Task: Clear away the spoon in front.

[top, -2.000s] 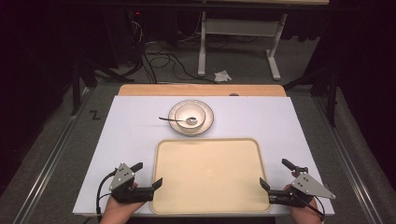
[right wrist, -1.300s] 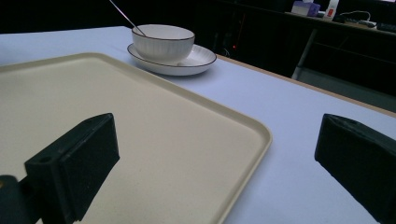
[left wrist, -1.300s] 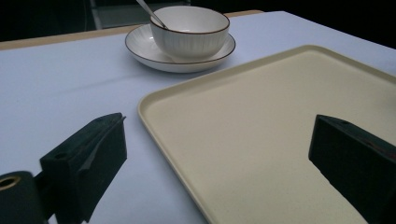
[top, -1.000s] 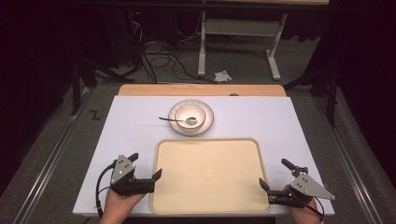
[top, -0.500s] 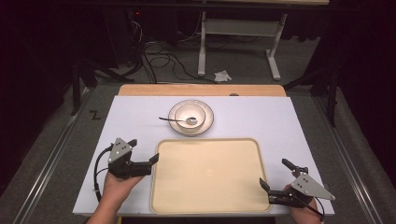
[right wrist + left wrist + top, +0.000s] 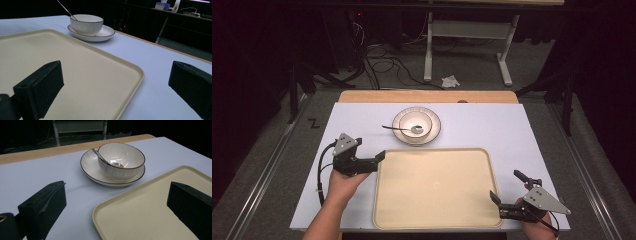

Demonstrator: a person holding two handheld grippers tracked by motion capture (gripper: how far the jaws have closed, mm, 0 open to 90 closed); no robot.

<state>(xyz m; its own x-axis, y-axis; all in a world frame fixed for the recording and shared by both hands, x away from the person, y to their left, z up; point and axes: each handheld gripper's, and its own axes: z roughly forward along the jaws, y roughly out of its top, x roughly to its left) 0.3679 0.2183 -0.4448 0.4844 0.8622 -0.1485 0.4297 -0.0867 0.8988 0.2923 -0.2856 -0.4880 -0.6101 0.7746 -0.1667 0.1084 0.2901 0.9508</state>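
Bowl (image 6: 414,122): white, upright on its saucer (image 6: 434,131) at the far middle of the desk (image 6: 512,130), just beyond the tray (image 6: 434,187). It lies ahead and right of your left gripper (image 6: 380,156), the nearer one, jaws spread. Spoon (image 6: 398,128): rests in the bowl, handle pointing left, long axis across the desk. Right gripper (image 6: 504,186): jaws spread, at the tray's near right corner.

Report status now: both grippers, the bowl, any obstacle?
Left gripper open at tray corner. Right gripper open by tray edge. Bowl on saucer, spoon inside. Path clear.
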